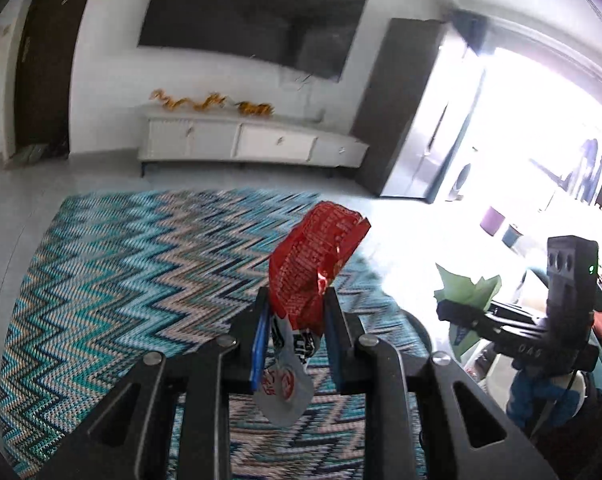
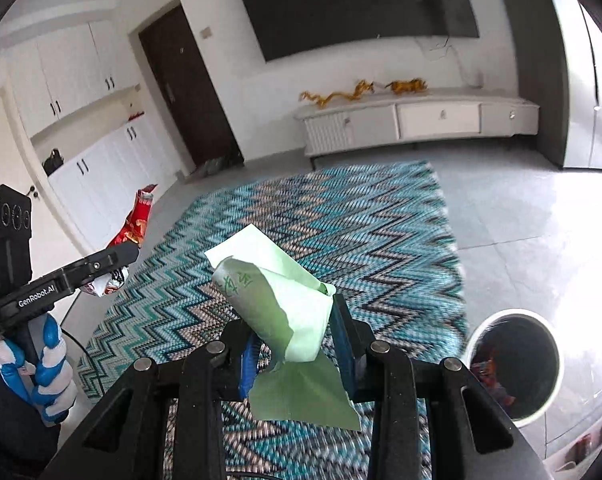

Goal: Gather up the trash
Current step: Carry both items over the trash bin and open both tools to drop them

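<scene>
Trash is held in both grippers above the rug (image 2: 341, 224): the left gripper (image 1: 297, 320) is clamped on a red wrapper (image 1: 313, 264), the right gripper (image 2: 293, 332) on green paper (image 2: 285, 304). Beside the rug's right edge stands a bin (image 2: 517, 364).

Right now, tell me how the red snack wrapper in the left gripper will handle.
Probably floppy: the red snack wrapper sags crumpled above and below the left gripper. Likely very light, being thin and seemingly empty. Its glossy film may slip, though the pinch looks firm.
</scene>
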{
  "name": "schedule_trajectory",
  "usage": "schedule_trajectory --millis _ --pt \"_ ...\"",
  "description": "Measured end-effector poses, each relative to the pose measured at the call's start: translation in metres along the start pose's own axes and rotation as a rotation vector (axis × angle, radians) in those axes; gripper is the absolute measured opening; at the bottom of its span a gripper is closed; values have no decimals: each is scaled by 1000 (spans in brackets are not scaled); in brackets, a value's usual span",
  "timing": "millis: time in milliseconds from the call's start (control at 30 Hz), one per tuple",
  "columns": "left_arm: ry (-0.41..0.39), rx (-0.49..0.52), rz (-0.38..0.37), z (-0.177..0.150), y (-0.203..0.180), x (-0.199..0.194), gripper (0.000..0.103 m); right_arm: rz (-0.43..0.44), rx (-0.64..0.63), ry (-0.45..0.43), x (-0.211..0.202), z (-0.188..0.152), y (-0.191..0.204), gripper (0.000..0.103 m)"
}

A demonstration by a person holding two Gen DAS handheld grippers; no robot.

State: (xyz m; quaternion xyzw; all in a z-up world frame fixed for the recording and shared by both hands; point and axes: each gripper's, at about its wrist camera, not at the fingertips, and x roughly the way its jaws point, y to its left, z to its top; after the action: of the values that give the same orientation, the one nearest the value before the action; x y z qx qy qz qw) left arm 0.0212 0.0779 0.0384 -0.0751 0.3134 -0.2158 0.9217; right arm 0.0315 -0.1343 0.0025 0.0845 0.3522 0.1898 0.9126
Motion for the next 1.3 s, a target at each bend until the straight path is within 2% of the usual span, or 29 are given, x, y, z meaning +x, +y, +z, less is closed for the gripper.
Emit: schedule_trajectory --millis 167,300,433,567,800,967,1167,1300 --pt "-27 47 -62 13 -41 -9 23 -35 16 -82 -52 -6 -11 31" --pt "-18 77 -107 23 -71 0 23 -77 47 -131 -84 -7 -33 31" --pt "19 116 -143 35 -107 29 23 -136 91 -167 -112 -5 -69 31" --pt "93 154 -170 42 -143 79 23 -195 150 -171 -123 -4 -116 31" --pt "291 232 -173 30 -207 204 24 -253 301 -101 -84 -17 -210 32" --pt "423 247 -155 9 -227 295 26 -282 391 -29 -42 -28 -270 34" --pt "526 230 -164 -10 -241 371 26 -311 459 44 0 -40 -325 36" --pt "578 194 -195 -22 -245 399 28 -340 484 92 21 -54 -344 47"
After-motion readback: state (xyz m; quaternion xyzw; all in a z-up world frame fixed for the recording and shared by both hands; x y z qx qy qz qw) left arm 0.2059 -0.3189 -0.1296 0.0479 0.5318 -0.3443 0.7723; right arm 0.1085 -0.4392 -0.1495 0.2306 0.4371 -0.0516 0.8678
